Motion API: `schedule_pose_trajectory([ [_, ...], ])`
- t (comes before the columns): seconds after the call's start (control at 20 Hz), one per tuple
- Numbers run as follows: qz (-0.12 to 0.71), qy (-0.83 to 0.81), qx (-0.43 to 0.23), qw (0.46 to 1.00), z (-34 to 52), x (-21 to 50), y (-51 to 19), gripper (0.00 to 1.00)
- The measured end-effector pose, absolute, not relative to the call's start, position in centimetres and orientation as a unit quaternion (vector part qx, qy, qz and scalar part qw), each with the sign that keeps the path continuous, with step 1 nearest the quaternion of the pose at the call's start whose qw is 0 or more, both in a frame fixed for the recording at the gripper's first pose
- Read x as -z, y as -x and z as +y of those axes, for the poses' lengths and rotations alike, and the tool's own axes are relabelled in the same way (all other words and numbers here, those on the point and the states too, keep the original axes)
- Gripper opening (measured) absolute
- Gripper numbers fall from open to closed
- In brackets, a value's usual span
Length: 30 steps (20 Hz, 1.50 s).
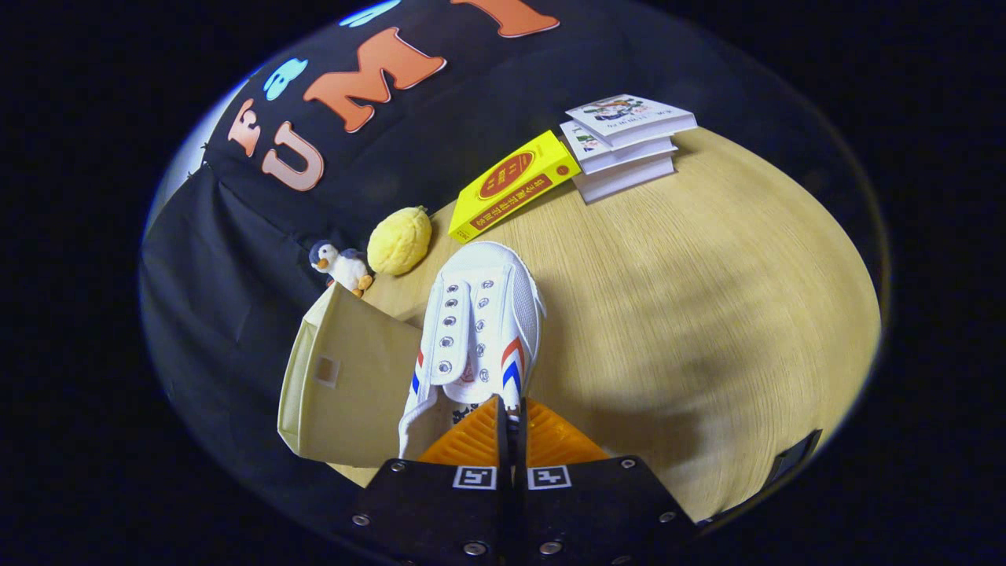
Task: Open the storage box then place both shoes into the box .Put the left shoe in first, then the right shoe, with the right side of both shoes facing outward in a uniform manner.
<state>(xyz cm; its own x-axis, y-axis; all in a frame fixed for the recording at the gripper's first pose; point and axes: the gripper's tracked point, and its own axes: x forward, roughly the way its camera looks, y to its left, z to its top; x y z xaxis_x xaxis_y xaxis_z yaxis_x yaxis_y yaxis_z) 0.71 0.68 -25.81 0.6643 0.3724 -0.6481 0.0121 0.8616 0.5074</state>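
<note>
A white canvas shoe (481, 322) with red and blue side stripes and no laces hangs just ahead of my fingers, toe pointing away from me. My gripper (511, 417) is shut on the shoe, both fingers pinching the edge of its opening near the heel. Left of the shoe stands the beige fabric storage box (346, 385), one flat side toward me with a small label patch; the shoe's left side overlaps the box's near edge. The box's inside is hidden from here.
The wooden table (668, 314) stretches to the right of the shoe. Beyond the shoe lie a yellow plush lemon (399, 240) and a small penguin toy (342, 266). A yellow book (512, 183) leans by a stack of white books (625, 145) at the back.
</note>
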Motion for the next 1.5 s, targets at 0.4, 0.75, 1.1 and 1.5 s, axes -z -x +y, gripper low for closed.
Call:
schedule_pose_trajectory([
  [0.4,0.343,-0.248,-0.096,0.901,7.9,17.2,-0.5,0.00],
  [0.75,0.330,-0.231,-0.117,0.908,17.6,13.7,0.3,0.00],
  [1.1,0.365,-0.199,-0.130,0.900,25.3,16.3,0.4,0.00],
  [1.5,0.395,-0.108,-0.079,0.909,25.7,20.8,-0.1,0.00],
])
